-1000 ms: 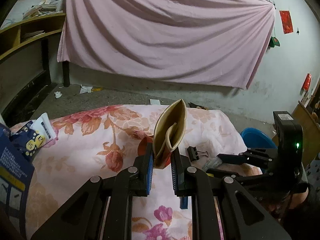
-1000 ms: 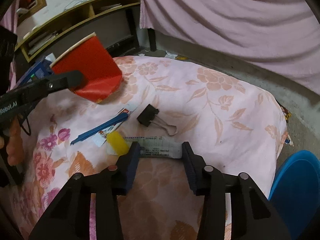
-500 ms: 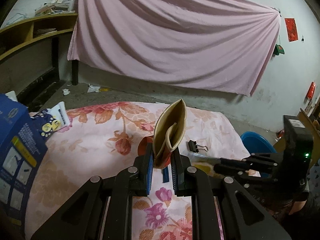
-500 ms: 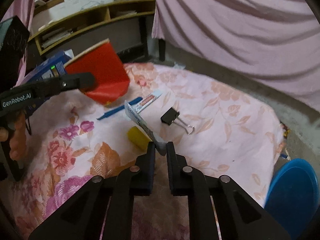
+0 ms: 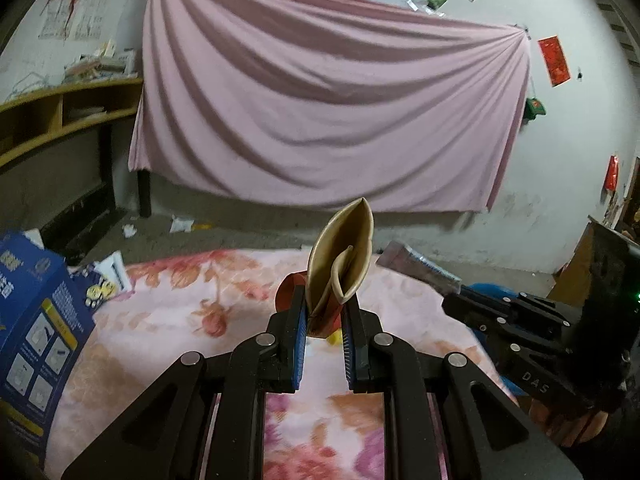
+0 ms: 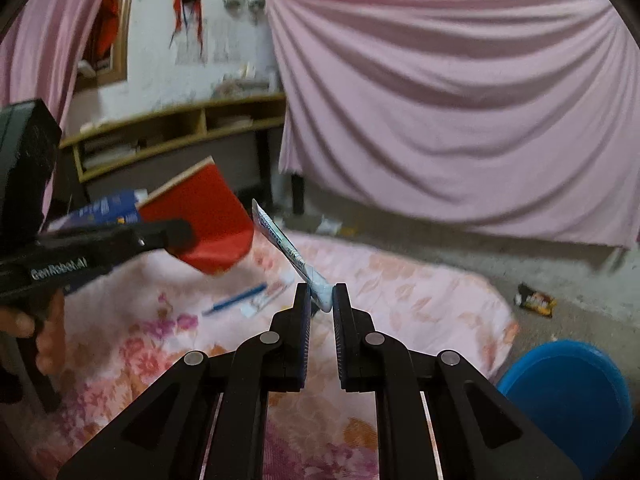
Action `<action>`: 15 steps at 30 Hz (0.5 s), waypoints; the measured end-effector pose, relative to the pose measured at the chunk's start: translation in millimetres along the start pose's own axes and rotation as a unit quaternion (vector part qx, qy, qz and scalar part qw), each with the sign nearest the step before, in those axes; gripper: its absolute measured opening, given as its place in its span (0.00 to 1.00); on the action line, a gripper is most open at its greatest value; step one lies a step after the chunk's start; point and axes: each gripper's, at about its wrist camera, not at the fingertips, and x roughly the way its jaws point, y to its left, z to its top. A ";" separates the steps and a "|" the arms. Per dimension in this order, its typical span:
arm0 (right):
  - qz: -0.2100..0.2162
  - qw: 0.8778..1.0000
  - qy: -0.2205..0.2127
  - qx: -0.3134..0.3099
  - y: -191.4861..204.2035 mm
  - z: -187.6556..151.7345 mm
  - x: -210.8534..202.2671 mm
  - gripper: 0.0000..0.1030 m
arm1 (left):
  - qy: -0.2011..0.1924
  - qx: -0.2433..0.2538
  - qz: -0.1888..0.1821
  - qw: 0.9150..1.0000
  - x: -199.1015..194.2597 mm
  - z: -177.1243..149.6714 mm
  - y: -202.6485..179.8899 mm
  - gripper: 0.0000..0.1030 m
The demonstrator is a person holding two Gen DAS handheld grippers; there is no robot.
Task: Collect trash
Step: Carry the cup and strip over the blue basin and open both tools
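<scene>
Over the left part of the floral-sheeted bed, the left gripper has its fingers clamped on a squashed red paper cup with a beige lining, mouth up, likely as a catch-all. Right of it, the right gripper pinches one end of a flattened white-and-blue tube, lifted clear. A round blue bin waits beyond the bed's right edge.

There are two black two-finger grippers: the left gripper and the right gripper. One crushed red paper cup with beige inside. One flat white and blue squeezed tube. One blue plastic stick on one pink floral cloth. One blue cardboard box. One round blue plastic bin. One dark snack wrapper on the floor.
</scene>
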 end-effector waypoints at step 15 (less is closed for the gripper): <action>-0.153 0.957 -0.245 0.007 -34.3 9.5 -117.3 0.09 | -0.165 0.044 -0.082 0.982 -16.8 36.1 -110.2 0.13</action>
